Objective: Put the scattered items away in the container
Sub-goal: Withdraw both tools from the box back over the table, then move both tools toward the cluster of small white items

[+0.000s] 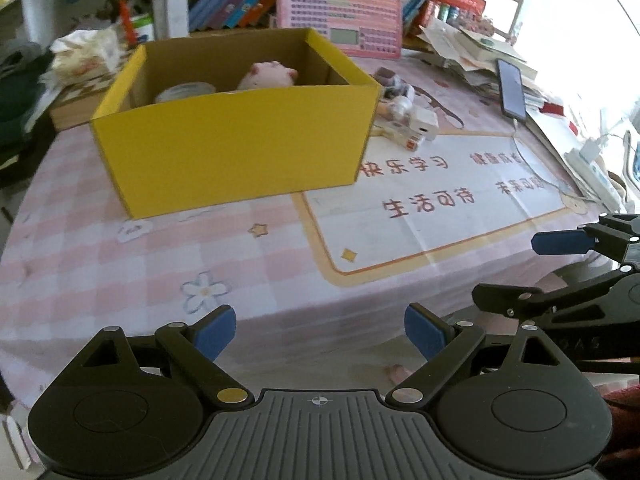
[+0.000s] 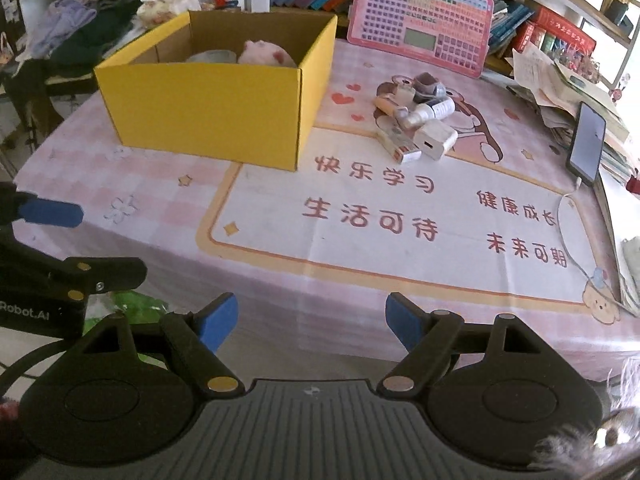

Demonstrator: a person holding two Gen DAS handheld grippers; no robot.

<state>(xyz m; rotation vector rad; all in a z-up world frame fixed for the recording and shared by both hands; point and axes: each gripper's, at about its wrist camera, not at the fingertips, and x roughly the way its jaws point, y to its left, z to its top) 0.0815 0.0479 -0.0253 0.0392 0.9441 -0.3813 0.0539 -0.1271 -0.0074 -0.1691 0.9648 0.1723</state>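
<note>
A yellow cardboard box (image 1: 236, 152) (image 2: 208, 108) stands open on the pink tablecloth. Inside it lie a pink plush toy (image 1: 267, 74) (image 2: 264, 53) and a white roll (image 1: 184, 91) (image 2: 211, 56). To the box's right is a pile of small items (image 2: 416, 120) (image 1: 404, 116): a white charger (image 2: 435, 139), small bottles, a flat white and orange packet (image 2: 398, 144). My left gripper (image 1: 319, 334) is open and empty at the table's near edge. My right gripper (image 2: 311, 324) is open and empty at the near edge, well short of the pile.
A pink keyboard toy (image 2: 420, 16) leans at the back. A phone (image 2: 587, 143) on a cable lies on stacked papers at the right. Books, clothes and clutter line the far side. A white printed mat (image 2: 400, 216) covers the table's middle.
</note>
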